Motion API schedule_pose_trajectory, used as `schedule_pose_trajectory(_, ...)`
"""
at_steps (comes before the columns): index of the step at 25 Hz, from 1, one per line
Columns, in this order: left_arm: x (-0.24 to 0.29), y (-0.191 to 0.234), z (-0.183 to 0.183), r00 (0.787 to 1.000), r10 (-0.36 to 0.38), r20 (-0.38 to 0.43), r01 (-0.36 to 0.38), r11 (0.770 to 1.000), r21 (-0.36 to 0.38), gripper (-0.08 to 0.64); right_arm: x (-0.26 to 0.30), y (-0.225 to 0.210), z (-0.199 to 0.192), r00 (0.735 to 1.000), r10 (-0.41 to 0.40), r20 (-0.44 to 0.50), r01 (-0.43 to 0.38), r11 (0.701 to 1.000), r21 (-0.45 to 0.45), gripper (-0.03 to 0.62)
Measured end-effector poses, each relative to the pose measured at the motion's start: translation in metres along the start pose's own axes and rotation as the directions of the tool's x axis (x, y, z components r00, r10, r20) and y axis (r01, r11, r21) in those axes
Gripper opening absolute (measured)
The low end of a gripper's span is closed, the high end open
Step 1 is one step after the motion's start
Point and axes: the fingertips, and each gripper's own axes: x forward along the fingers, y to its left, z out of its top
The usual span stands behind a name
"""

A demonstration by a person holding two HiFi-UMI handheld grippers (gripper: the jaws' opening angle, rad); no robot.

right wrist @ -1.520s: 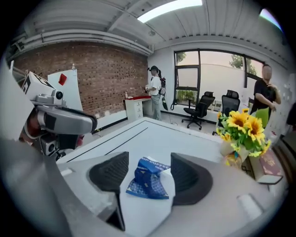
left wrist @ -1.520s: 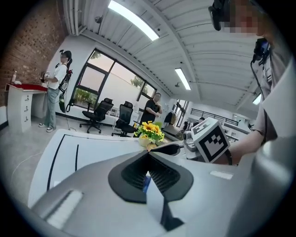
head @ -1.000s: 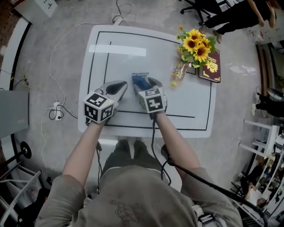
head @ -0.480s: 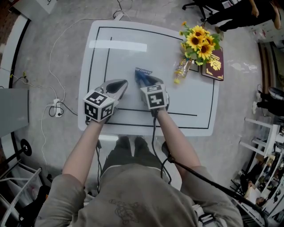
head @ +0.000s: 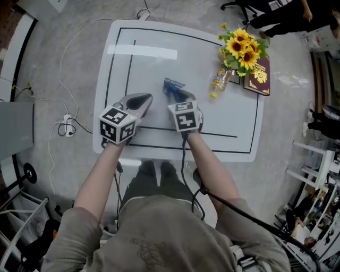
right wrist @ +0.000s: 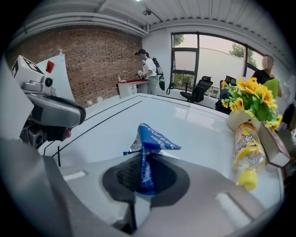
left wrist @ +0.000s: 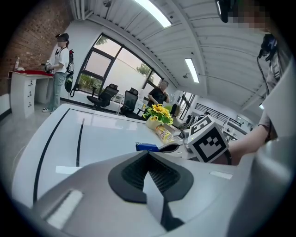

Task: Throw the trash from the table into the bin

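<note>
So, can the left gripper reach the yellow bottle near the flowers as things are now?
Probably not directly. The right gripper, whose jaws have just been closing on the blue wrapper, stands between the left gripper and the yellow bottle. The left one would have to go round it.

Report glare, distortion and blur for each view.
Head view: a bright glare strip crosses the glossy white table, edges curve. Left gripper view: heavy fisheye, black corners, bright ceiling lamps. Right gripper view: crumpled blue foil wrapper sharp, rim dark and bent.
</note>
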Motion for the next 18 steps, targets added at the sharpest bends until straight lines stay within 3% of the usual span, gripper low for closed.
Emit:
schedule_pose_trajectory(6, -0.001, 0.002, -0.004, 1.0, 0.006, -0.006, -0.006, 1.0, -0.01, -0.002, -0.002, 0.003, -0.001, 0.999, 0.051, -0.001, -0.051, 0.998, 0.025, 0.017)
schedule_pose_trajectory(18, 0.002, -0.002, -0.011, 1.0, 0.005, -0.028, -0.006, 1.0, -0.017, -0.002, -0.007, -0.001, -0.003, 0.998, 0.056, 0.003, -0.056, 0.998, 0.011, 0.017)
